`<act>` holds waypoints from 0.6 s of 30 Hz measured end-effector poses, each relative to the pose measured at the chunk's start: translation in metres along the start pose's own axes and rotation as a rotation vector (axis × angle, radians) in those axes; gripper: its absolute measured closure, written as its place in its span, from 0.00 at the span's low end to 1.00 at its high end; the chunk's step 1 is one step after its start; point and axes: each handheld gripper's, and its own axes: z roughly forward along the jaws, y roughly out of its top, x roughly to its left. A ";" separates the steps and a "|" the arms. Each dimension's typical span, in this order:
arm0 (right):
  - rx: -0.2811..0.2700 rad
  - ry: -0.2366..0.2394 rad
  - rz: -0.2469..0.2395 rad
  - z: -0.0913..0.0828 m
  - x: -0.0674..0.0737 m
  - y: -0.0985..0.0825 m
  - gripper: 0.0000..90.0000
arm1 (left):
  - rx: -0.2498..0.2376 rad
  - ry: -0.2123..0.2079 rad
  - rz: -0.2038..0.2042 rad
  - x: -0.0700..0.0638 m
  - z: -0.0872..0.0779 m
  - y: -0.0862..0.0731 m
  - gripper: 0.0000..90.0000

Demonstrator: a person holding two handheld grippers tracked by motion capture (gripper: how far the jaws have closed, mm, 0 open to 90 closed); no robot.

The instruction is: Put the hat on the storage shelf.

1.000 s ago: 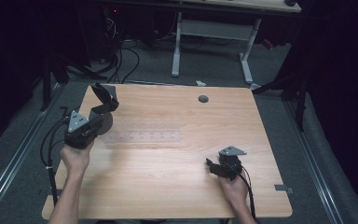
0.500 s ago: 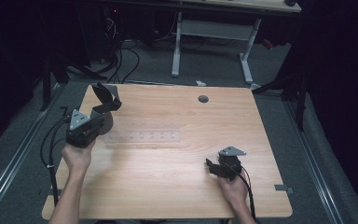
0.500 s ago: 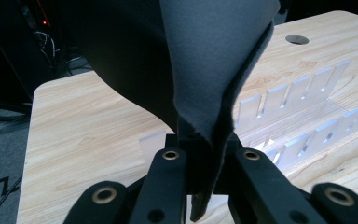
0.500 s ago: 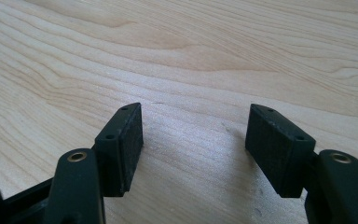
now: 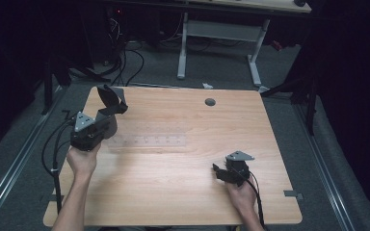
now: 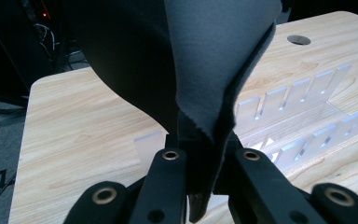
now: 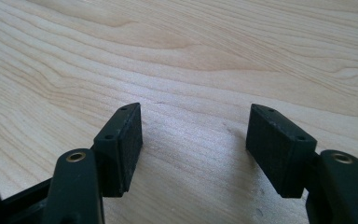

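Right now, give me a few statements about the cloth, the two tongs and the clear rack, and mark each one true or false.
1. The left tongs are shut on a dark grey cloth. True.
2. The right tongs grip the cloth too. False: they stand open over bare wood, with nothing between them.
3. A clear slotted rack lies on the wooden table. True.
4. The cloth lies flat on the table. False: it is lifted, standing up from the left tongs.

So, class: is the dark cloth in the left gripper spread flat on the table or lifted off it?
Lifted. The left gripper pinches the dark cloth, which rises bunched above the table.
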 end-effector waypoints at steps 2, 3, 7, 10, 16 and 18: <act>0.000 0.000 0.000 0.000 0.000 0.000 0.40 | 0.007 0.003 0.005 0.000 0.001 -0.001 0.96; 0.000 0.000 0.000 0.000 0.000 0.000 0.40 | 0.009 0.005 0.007 0.001 0.002 -0.002 0.96; 0.000 0.000 0.001 0.000 0.000 0.000 0.40 | 0.014 0.006 0.024 0.000 0.002 -0.006 0.96; 0.000 0.000 0.001 0.000 0.000 0.000 0.40 | 0.009 -0.002 0.020 0.002 0.002 -0.008 0.96; 0.000 0.001 0.001 0.000 0.000 0.000 0.40 | 0.023 0.003 0.000 0.009 0.001 -0.017 0.96; 0.000 0.002 0.001 0.000 0.000 0.000 0.40 | 0.032 0.004 0.004 0.011 0.000 -0.020 0.96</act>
